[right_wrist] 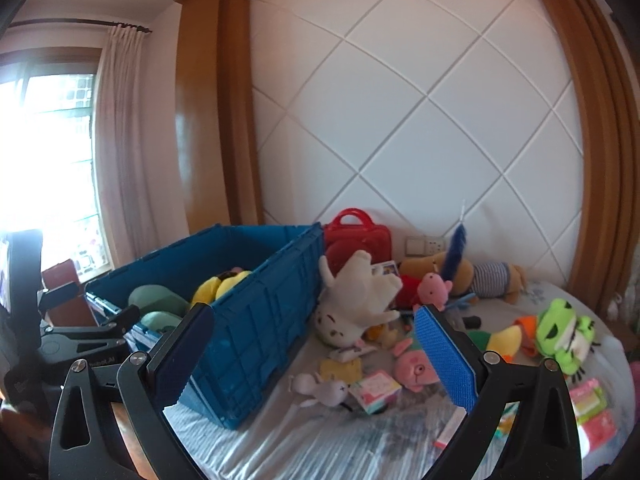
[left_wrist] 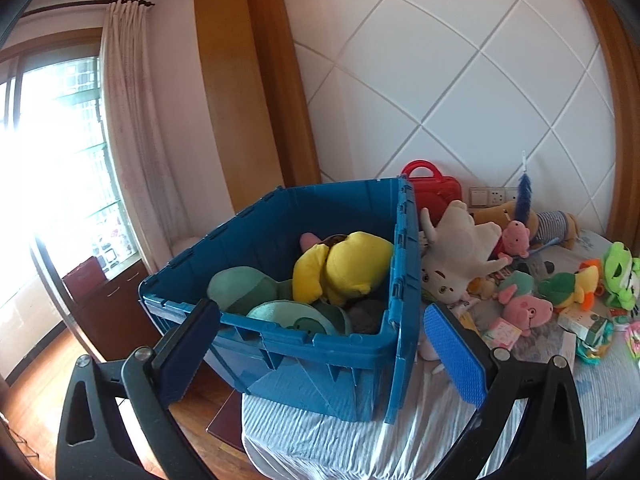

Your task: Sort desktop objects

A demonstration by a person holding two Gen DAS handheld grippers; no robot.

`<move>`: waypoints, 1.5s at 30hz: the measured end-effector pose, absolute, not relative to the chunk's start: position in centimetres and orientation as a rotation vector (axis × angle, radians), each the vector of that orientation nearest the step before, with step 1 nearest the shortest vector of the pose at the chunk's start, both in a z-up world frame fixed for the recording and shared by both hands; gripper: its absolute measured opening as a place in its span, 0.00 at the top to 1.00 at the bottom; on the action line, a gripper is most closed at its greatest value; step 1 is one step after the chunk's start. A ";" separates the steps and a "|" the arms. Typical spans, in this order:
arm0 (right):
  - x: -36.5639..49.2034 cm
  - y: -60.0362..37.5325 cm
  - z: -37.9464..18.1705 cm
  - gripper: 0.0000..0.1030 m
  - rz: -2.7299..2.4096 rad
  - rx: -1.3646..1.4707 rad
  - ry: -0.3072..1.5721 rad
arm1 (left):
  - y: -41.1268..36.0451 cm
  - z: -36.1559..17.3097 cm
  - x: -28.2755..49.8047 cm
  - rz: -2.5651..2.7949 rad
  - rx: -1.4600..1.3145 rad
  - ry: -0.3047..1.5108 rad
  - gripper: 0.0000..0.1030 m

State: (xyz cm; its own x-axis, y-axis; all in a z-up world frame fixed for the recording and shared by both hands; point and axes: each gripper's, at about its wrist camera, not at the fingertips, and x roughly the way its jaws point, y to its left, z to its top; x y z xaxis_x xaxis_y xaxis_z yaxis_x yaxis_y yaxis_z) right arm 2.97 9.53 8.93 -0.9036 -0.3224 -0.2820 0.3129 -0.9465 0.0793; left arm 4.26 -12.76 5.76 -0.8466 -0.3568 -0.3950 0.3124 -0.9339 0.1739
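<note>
Here, both claws wide and empty, blue crate lengthwise toward the wall.

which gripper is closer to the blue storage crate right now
Left. The left gripper hangs open right at the blue storage crate, over its near rim. The right gripper is open too, farther back off the crate's right side.
</note>
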 end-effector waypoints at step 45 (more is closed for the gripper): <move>9.8 18.2 8.4 0.01 -2.939 0.468 -0.077 | -3.0 3.7 7.6 -2.920 0.651 -0.171 0.00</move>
